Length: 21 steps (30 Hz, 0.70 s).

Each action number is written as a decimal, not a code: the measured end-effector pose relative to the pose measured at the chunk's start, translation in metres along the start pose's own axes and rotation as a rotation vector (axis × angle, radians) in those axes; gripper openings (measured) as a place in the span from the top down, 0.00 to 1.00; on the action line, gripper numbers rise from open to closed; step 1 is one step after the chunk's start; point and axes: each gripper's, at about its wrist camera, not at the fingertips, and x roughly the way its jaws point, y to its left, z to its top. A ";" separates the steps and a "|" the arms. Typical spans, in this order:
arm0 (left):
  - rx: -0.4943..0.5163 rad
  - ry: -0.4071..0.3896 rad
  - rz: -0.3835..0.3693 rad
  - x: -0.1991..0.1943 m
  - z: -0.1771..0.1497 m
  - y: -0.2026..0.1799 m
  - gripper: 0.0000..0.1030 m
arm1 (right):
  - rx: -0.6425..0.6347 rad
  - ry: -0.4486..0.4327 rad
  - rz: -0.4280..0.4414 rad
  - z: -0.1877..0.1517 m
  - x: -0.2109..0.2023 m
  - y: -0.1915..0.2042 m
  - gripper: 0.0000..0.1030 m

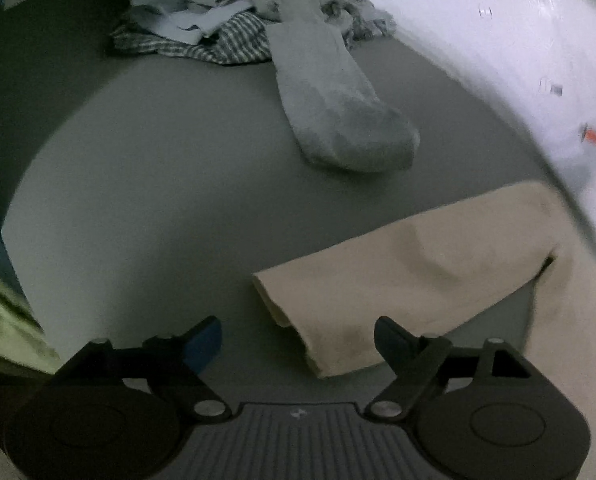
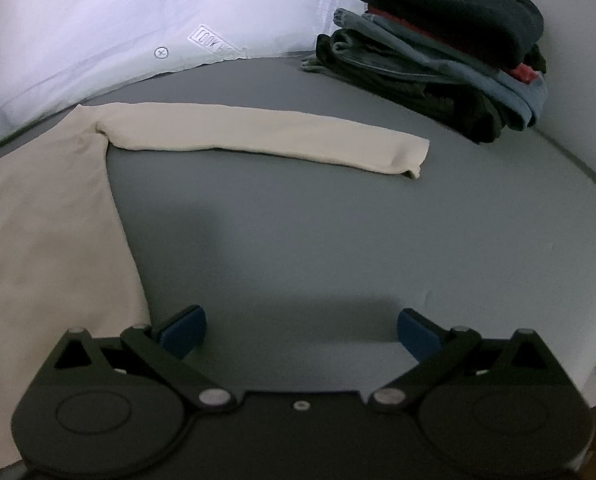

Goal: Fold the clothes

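Note:
A beige long-sleeved garment lies flat on the grey bed. In the left wrist view one sleeve stretches from the right toward my left gripper, which is open and empty just short of the cuff. In the right wrist view the garment's body lies at the left and its other sleeve reaches right across the bed. My right gripper is open and empty above bare sheet, right of the body's edge.
A pile of unfolded clothes with a grey sleeve lies at the far end. A stack of folded dark clothes sits at the far right. A white pillow runs along the back.

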 end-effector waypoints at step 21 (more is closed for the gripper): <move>0.168 -0.122 -0.454 -0.018 0.044 -0.131 0.93 | 0.025 0.060 0.007 0.008 0.003 -0.003 0.00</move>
